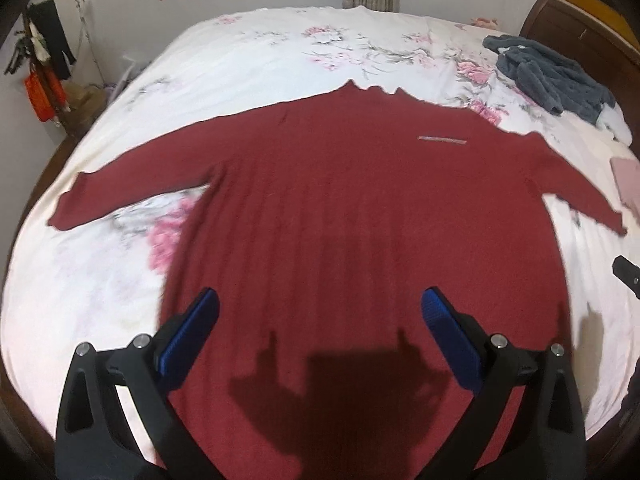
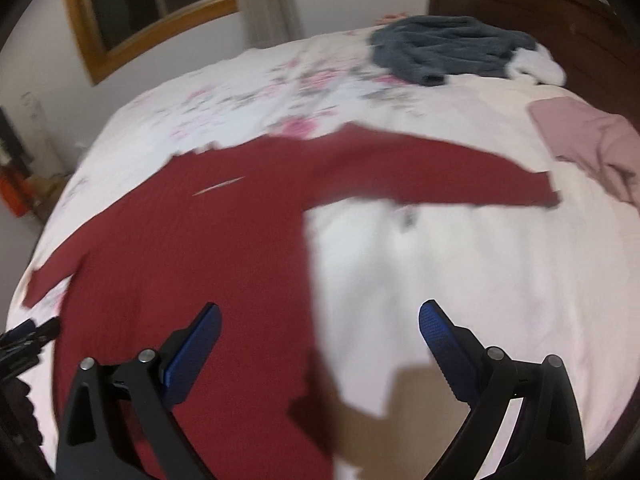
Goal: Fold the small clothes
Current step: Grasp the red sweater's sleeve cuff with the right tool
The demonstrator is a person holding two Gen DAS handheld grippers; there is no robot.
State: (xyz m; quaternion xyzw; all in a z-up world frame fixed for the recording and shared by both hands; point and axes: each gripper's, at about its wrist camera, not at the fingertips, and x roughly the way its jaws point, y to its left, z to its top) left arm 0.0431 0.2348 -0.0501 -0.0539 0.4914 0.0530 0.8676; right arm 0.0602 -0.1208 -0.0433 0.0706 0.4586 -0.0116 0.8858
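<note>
A dark red long-sleeved sweater (image 1: 340, 200) lies flat on the bed, both sleeves spread out sideways, collar at the far side. My left gripper (image 1: 320, 304) hovers open above its lower body, blue pads wide apart, nothing between them. In the right wrist view the same sweater (image 2: 192, 248) fills the left half, its right sleeve (image 2: 440, 176) reaching toward the right. My right gripper (image 2: 320, 316) is open over the sweater's right side edge and the bare sheet, holding nothing. Its tip (image 1: 626, 274) shows at the left view's right edge.
The bed has a white floral sheet (image 1: 280, 48). A crumpled grey-blue garment (image 1: 548, 72) lies at the far right near the wooden headboard (image 2: 540, 12). A pink garment (image 2: 592, 144) lies right of the sleeve. A window (image 2: 152, 4) and curtain are behind.
</note>
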